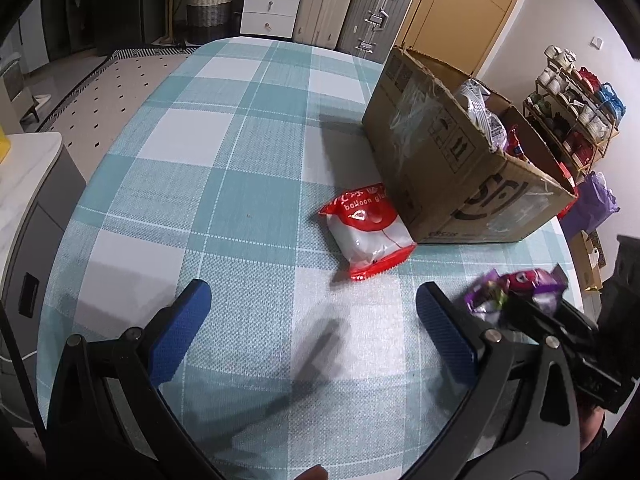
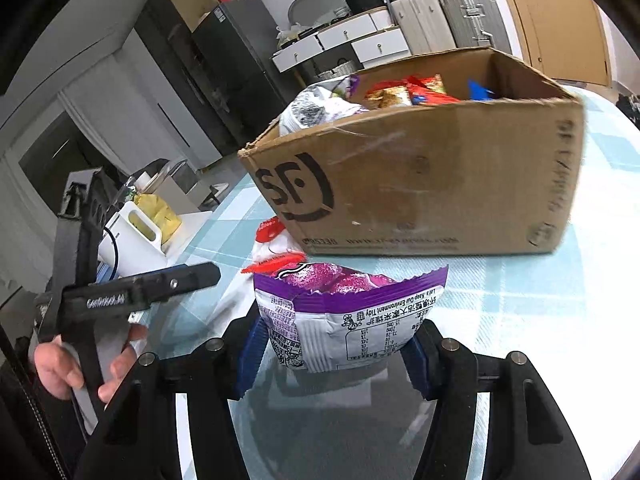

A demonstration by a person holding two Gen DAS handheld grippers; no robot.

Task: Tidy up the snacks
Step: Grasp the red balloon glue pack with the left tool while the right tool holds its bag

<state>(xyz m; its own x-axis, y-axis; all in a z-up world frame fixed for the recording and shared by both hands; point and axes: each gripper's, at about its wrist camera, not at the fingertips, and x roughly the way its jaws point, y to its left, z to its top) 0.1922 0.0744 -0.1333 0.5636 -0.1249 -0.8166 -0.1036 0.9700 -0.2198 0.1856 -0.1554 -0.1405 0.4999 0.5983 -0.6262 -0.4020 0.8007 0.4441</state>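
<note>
Purple pack [image 2: 348, 320] pinched in my right tongs [image 2: 334, 354], lifted for the box [image 2: 420, 184]; left tongs [image 1: 312, 320] gape wide, empty, above bench [image 1: 240, 160].

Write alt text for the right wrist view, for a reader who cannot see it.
The right hand-held gripper is shut on a purple snack bag, held in front of an open cardboard box already holding several snack packets. A red-and-white packet lies on the checked tablecloth by the box.
</note>
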